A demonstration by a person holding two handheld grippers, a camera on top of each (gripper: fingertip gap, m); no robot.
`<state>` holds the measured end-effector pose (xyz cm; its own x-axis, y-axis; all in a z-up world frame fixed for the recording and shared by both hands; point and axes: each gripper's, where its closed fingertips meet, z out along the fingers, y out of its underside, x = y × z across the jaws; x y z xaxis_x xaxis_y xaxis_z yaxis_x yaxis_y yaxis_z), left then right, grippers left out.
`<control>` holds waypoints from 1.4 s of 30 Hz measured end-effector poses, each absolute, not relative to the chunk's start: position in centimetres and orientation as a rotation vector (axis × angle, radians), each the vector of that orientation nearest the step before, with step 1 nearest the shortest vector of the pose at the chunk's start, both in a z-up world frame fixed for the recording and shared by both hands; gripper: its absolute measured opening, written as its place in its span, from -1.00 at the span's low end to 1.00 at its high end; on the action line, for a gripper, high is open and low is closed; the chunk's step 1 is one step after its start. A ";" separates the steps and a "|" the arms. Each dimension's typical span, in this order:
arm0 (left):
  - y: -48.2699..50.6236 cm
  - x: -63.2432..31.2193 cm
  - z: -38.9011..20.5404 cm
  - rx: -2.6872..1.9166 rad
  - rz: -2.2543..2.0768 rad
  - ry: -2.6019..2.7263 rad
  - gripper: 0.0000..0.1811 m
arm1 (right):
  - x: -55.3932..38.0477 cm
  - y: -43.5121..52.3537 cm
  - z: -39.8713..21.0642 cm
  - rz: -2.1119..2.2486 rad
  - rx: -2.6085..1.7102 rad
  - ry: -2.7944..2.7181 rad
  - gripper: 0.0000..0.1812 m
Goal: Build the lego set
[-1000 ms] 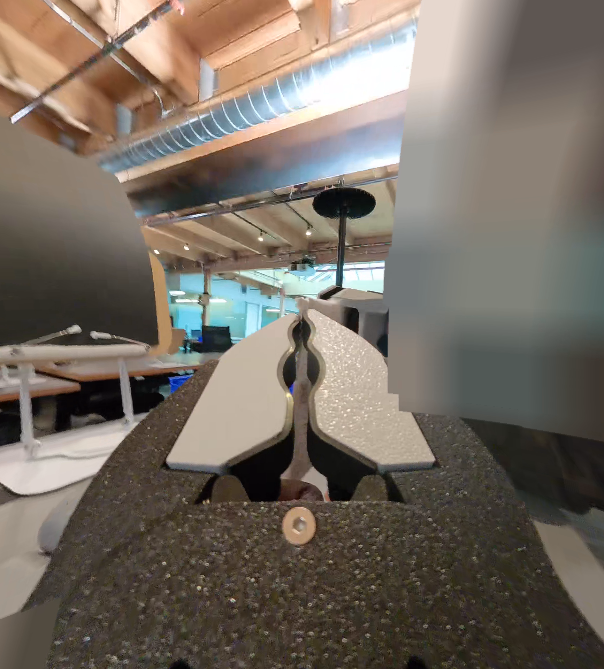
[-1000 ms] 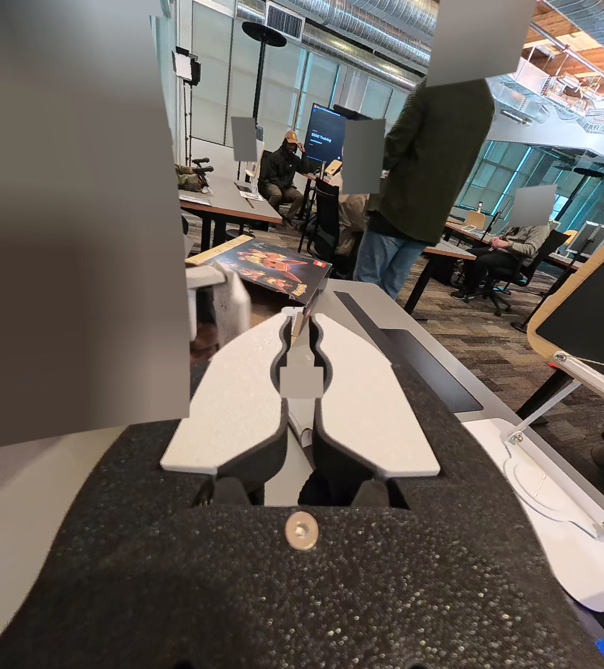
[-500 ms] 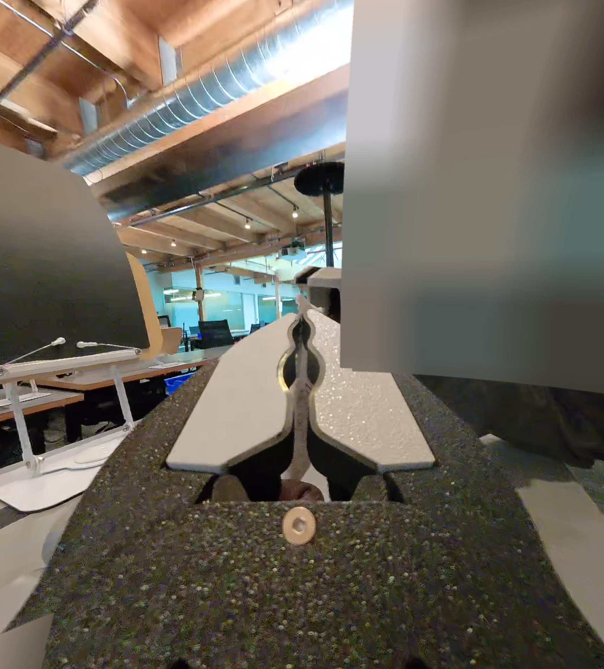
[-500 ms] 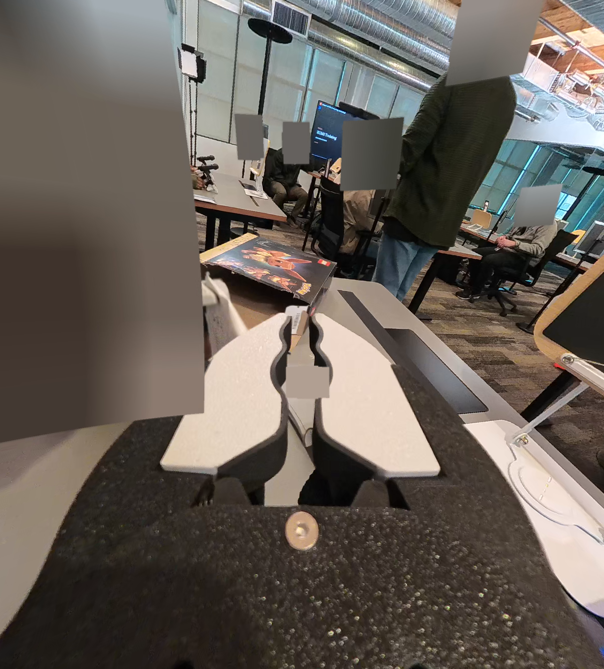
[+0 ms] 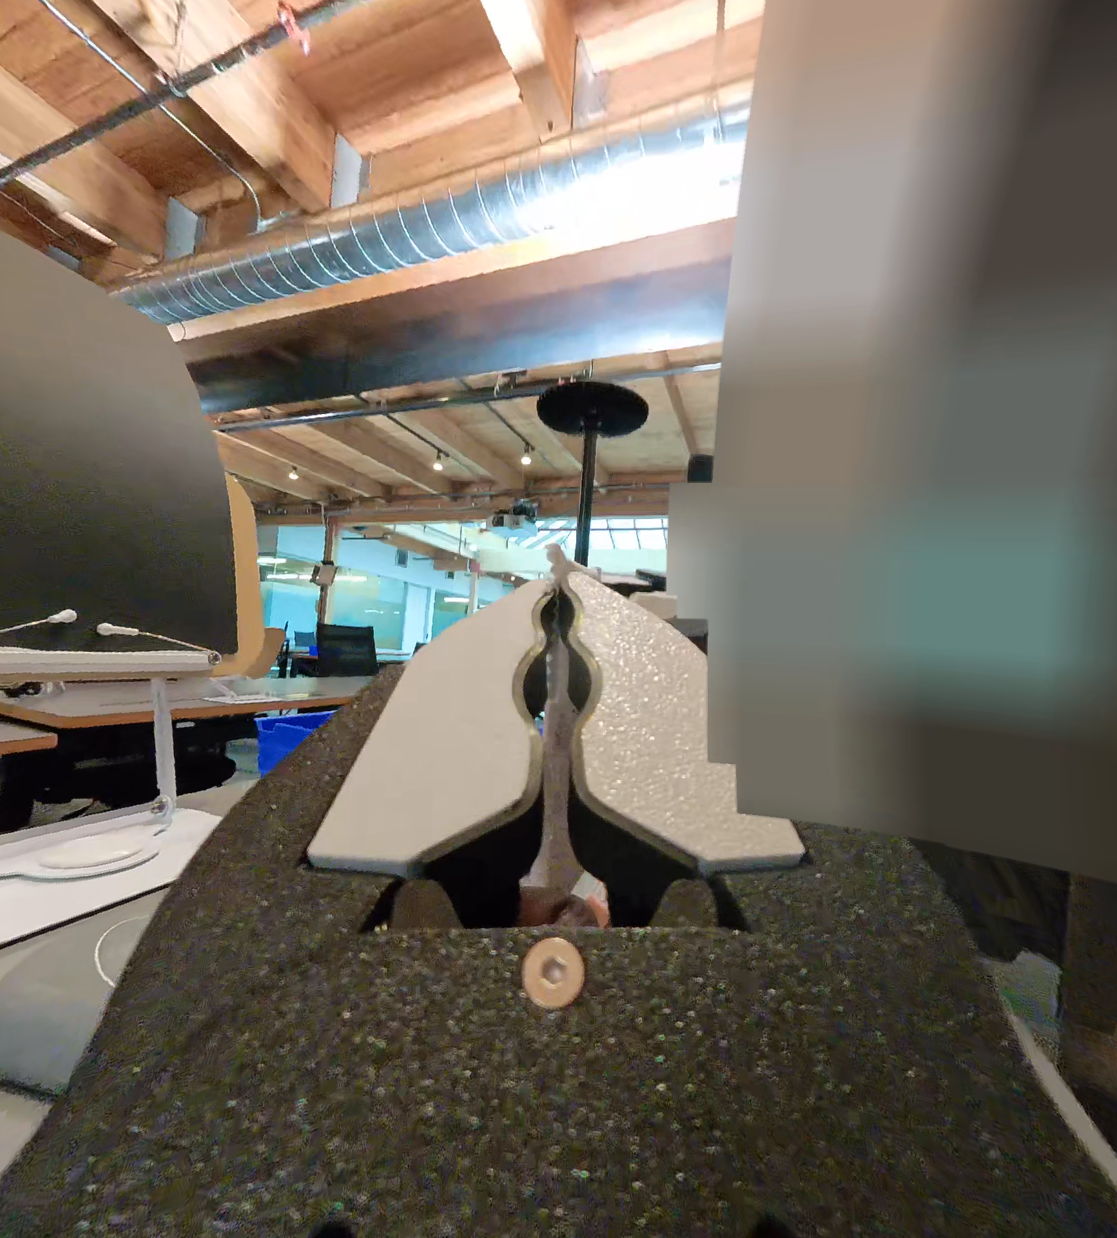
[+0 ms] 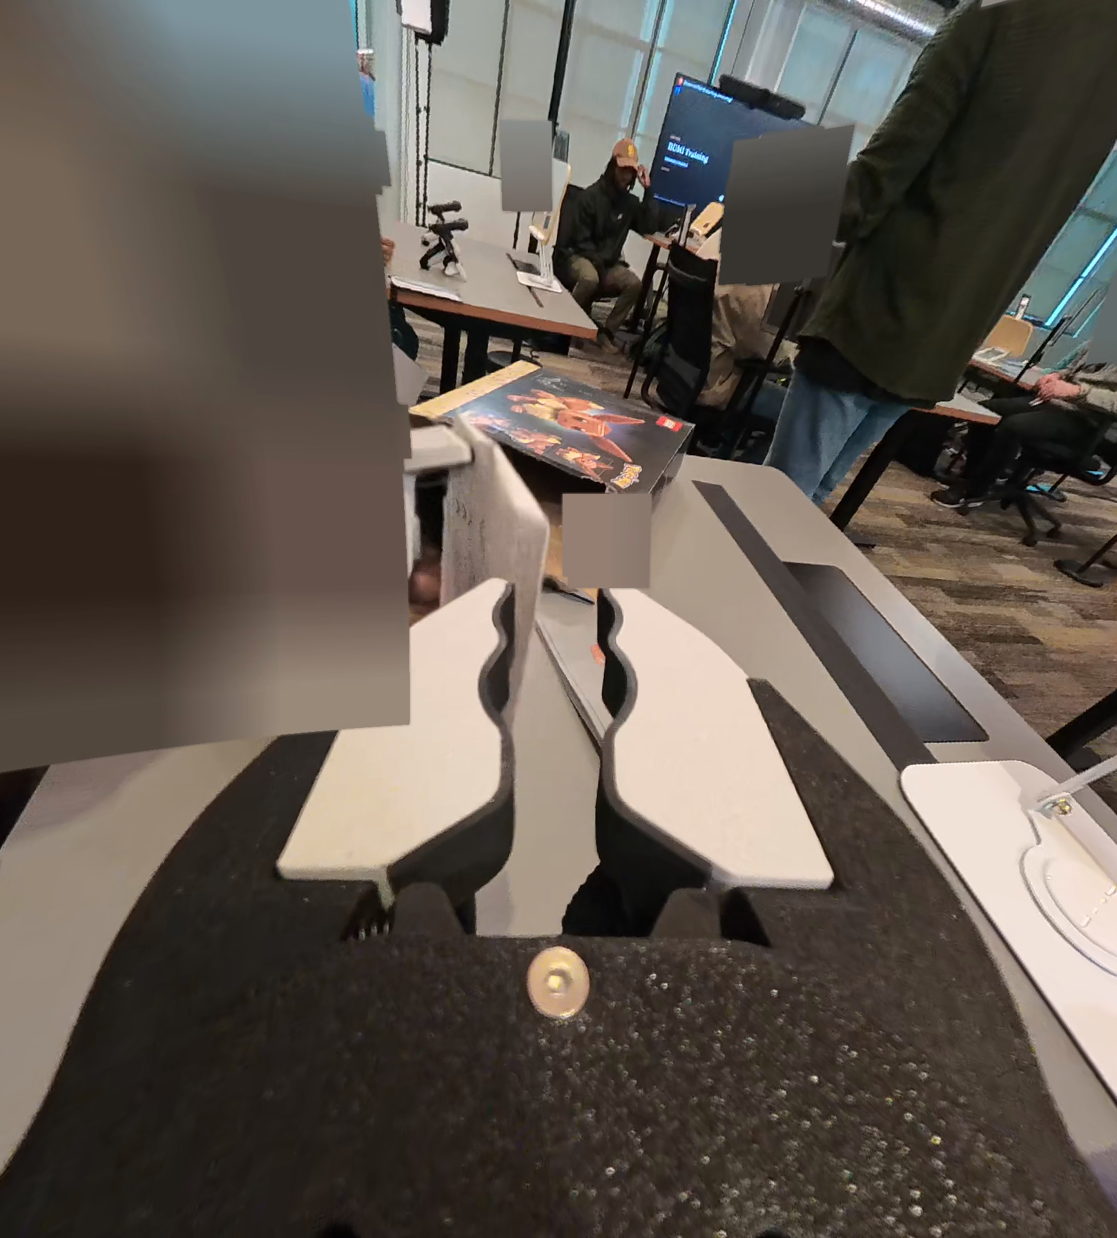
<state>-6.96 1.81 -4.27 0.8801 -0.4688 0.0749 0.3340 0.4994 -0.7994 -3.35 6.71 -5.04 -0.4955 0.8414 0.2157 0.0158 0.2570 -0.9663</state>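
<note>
Open-plan office: rows of desks (image 6: 495, 295), wheeled chairs (image 6: 1037, 469), a wall screen (image 6: 709, 154), exposed ductwork (image 5: 408, 234) and timber beams are seen.

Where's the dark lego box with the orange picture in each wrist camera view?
Left wrist view: not in it; the left gripper, shut on a thin pale strip, fills the centre.
Right wrist view: the dark lego box with the orange picture lies upper centre, beyond the open right gripper.
Shared landmark, probably: the flat white stand base, lower left in the left view, lower right in the right.
</note>
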 end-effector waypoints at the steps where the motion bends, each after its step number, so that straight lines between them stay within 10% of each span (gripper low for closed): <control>1: 1.7 -7.6 -4.1 -0.909 -0.532 0.117 -1.00 | -3.3 6.6 -5.0 1.334 -0.787 -1.743 -0.74; 30: 2.7 -5.5 -5.2 -1.014 -0.402 0.226 -1.00 | -3.5 6.3 -6.0 1.311 -0.822 -1.809 -0.67; 42: 4.0 -6.8 -6.2 -1.060 -0.465 0.139 -0.83 | -4.4 7.6 -6.9 1.295 -0.924 -1.777 -1.00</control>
<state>-6.78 3.99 -6.17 0.8951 -0.4321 0.1097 0.3004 0.4028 -0.8646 -4.43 7.55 -6.93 -0.4680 0.8712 0.1485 0.1258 0.2320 -0.9646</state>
